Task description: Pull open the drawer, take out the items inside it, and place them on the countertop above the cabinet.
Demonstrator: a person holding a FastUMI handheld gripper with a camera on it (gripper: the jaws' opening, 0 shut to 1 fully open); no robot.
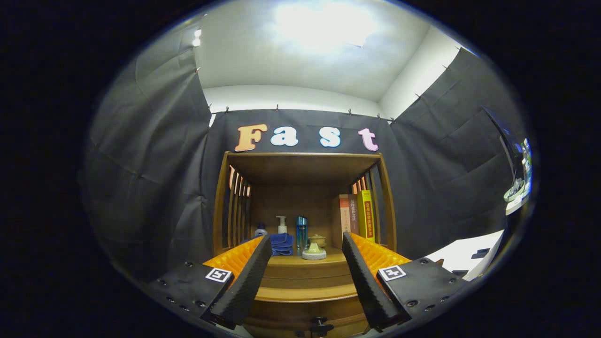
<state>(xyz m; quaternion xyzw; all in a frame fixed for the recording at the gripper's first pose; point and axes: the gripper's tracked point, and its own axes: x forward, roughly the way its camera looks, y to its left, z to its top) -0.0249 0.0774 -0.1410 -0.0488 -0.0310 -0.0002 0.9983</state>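
Hand-held gripper (306, 263): ribbed fingers apart, empty | wooden drawer (307, 319) closed, dark knob (319, 323)

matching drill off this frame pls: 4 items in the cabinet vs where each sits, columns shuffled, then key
1. books
2. folded blue cloth
3. drawer knob
4. blue tumbler

A. low on the cabinet front, between the open tool fingers
B. upright at the shelf's right side
C. mid-shelf, behind the small lidded pot
D. on the shelf, by the left finger's tip

Pairs: 1-B, 2-D, 3-A, 4-C

My tool (307, 281) faces a brown wooden cabinet (305, 281) holding a folded blue cloth (281, 244), a shiny blue tumbler (301, 230), and orange, brown and yellow books (357, 216).
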